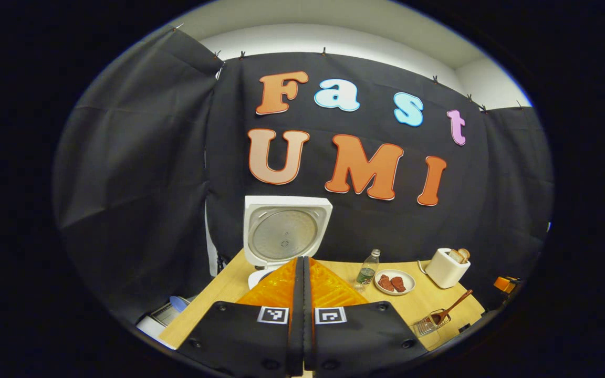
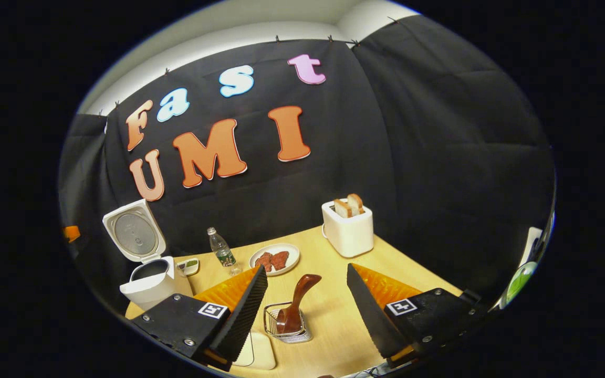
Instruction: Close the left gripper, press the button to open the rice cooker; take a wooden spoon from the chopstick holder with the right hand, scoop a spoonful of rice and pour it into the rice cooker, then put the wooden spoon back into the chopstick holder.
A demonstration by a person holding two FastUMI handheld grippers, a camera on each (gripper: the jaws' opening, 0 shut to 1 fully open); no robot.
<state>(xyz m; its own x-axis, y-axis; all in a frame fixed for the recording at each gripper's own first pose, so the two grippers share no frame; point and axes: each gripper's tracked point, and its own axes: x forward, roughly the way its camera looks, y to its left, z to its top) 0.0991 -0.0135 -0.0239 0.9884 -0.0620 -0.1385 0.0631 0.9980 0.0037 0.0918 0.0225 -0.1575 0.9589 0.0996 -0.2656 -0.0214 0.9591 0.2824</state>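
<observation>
Wooden spoon [image 2: 296, 304] stands in the chopstick holder [image 2: 287, 324] between the spread right gripper [image 2: 306, 286] fingers – untouched; left gripper [image 1: 303, 270] pressed together before the open rice cooker [image 1: 283, 236].

The left gripper [image 1: 303, 283] has its two fingers [image 1: 281, 289] pressed flat together along their whole length, no gap between them and nothing caught there. It is held level, pointing forward. The right gripper [image 2: 306, 294] is spread wide, its fingers [image 2: 247, 310] well apart and angled outward from each other, with nothing touching either inner face. It is tilted a little downward, and that view leans, so the hand holding it seems rolled slightly to one side.
</observation>
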